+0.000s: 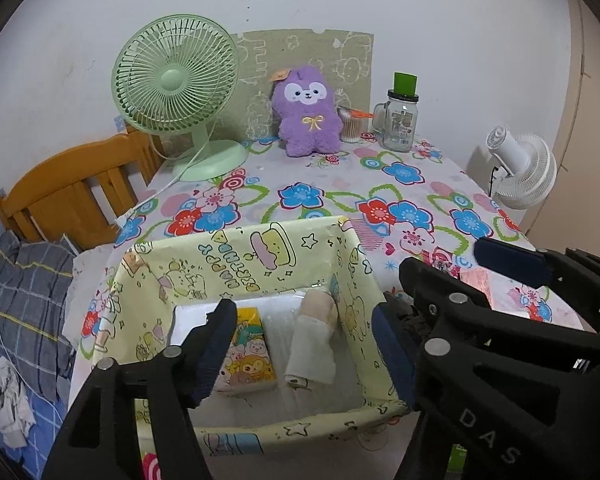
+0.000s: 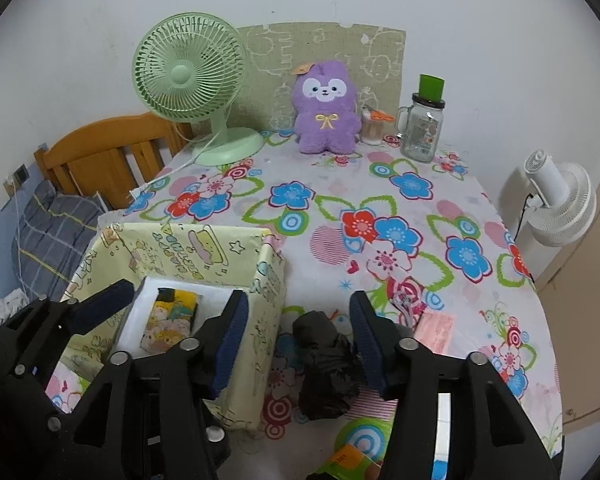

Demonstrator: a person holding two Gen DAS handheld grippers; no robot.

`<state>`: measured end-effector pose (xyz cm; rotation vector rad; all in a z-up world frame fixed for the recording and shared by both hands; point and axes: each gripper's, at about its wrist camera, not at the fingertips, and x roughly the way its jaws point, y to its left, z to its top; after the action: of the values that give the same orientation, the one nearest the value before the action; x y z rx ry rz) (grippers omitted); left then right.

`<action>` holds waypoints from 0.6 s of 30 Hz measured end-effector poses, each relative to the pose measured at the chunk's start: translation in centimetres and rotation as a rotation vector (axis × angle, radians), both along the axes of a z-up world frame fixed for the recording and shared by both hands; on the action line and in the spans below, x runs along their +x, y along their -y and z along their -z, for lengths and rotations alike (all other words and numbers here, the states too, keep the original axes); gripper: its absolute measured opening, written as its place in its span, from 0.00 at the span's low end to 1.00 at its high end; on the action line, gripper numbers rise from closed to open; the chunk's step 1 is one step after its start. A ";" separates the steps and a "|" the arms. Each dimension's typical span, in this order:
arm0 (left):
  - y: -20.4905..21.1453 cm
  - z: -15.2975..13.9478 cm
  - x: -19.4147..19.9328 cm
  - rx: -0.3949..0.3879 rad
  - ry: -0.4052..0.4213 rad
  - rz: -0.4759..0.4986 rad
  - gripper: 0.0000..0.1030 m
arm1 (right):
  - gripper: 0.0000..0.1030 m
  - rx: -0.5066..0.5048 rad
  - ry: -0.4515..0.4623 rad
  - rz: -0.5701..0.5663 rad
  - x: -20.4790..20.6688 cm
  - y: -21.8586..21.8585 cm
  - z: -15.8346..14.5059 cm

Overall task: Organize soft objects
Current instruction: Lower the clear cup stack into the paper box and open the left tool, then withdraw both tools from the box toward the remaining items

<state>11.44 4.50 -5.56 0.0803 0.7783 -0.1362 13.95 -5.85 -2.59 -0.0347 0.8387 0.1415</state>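
Observation:
A yellow paper-wrapped box (image 1: 244,256) stands at the table's near left; it also shows in the right wrist view (image 2: 204,248). Inside lie a cartoon tissue pack (image 1: 248,356) and a rolled white sock (image 1: 312,344). My left gripper (image 1: 304,356) is open and empty, hovering over the box. My right gripper (image 2: 296,344) is open, its fingers on either side of a black crumpled cloth (image 2: 326,368) lying on the tablecloth right of the box. A purple plush (image 2: 326,110) sits at the far edge. A pink packet (image 2: 434,332) lies right of the black cloth.
A green desk fan (image 2: 192,80), a cotton swab jar (image 2: 374,126) and a glass mug jar with green lid (image 2: 422,124) stand along the far wall. A white fan (image 2: 560,204) is beyond the table's right edge. A wooden bed frame (image 2: 100,156) is left.

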 end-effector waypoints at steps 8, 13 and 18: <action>0.8 -0.5 -1.5 -0.014 0.024 0.004 0.83 | 0.70 -0.001 0.026 0.022 -1.7 1.7 -0.6; 1.8 -1.0 -2.6 -0.002 0.032 0.016 0.90 | 0.74 0.002 0.039 0.034 -2.9 2.8 -1.0; 2.6 -1.4 -3.6 -0.015 0.038 0.020 0.95 | 0.78 0.004 0.056 0.045 -4.0 4.0 -1.5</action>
<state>7.88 1.86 -4.19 0.0767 0.7390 -0.1593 9.98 -9.85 -1.14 -0.0159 0.7830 0.0995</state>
